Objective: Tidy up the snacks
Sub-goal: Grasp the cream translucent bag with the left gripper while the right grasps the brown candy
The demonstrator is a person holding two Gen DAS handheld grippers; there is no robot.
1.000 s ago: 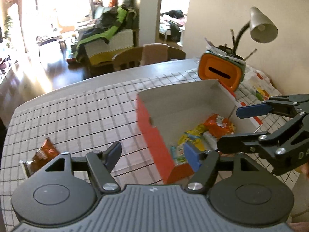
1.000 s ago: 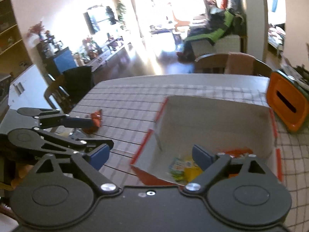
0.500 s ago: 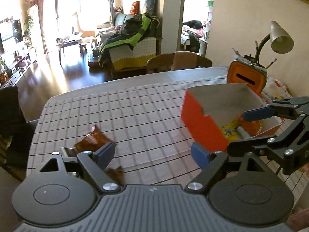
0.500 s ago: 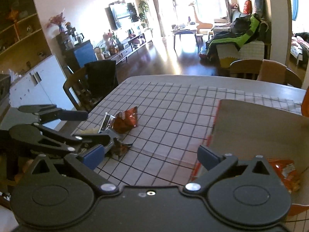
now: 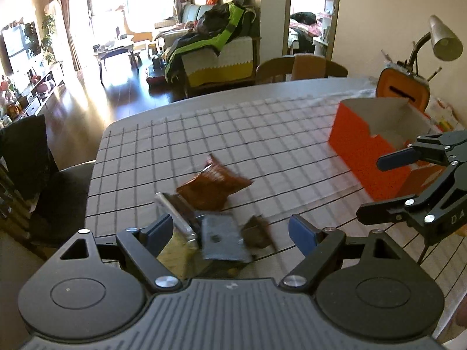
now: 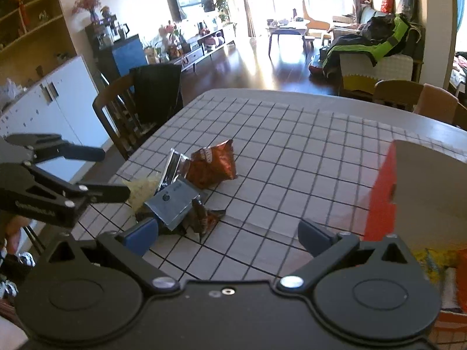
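1. Both claws stand wide and empty: the left gripper [image 5: 230, 230] hangs over the loose snack pile, the right gripper [image 6: 227, 233] beside it.
2. The brown chip bag [image 6: 211, 167], a grey-blue packet [image 6: 173, 202] and a small dark wrapper [image 6: 204, 218] lie touching near the table's [image 6: 292, 145] corner, well apart from the orange box [image 5: 367, 157].
3. A sound pick would likely single out one packet and close across its crimped edge.
4. Only the right view shows a yellowish packet [image 6: 143, 188] and snacks inside the box; the left is blurred.
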